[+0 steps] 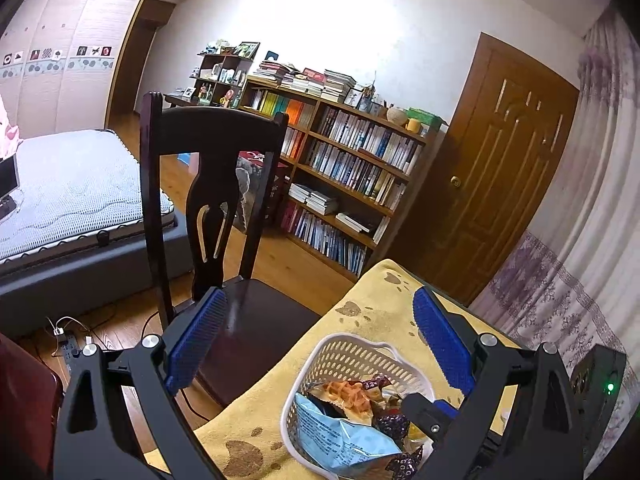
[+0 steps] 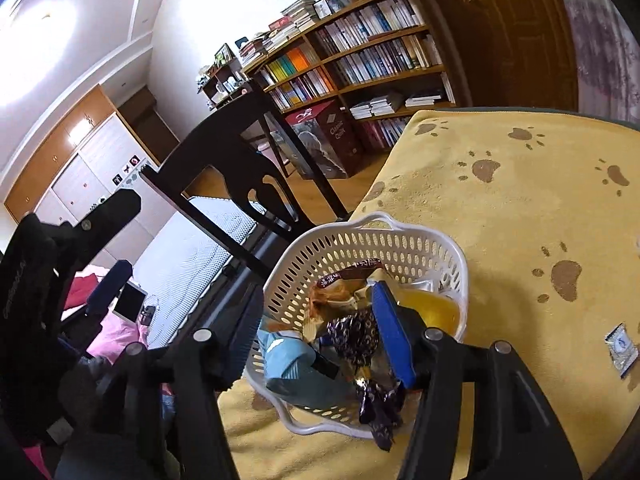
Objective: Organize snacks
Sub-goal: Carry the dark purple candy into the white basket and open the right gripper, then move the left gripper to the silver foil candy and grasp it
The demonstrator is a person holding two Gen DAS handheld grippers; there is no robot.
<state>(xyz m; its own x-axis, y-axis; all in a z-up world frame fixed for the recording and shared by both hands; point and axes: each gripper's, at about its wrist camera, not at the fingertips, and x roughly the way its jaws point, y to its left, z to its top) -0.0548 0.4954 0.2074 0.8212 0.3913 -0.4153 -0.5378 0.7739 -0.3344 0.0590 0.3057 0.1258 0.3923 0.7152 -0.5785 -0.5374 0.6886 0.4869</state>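
Over basket [image 2: 404, 248], right tool [image 2: 320, 344] wide (snacks between); left tool [image 1: 320, 340] wide, empty

So there's this white perforated plastic basket [image 2: 404, 248] with a wavy rim, upright near the worktop's edge, stuffed with snacks: a pale blue foil packet [image 1: 340, 436], a waffle-printed wrapper [image 1: 348, 396], dark purple crinkly wrappers [image 2: 356, 336], and a yellow-orange jelly cup [image 2: 432, 308]. One small flat white-and-blue sachet [image 2: 621, 350] lies outside, off to the basket's right.

dark red box [image 2: 332, 140]: "Classic", second word unclear | snack packets' [image 1: 344, 436] print: too small to read
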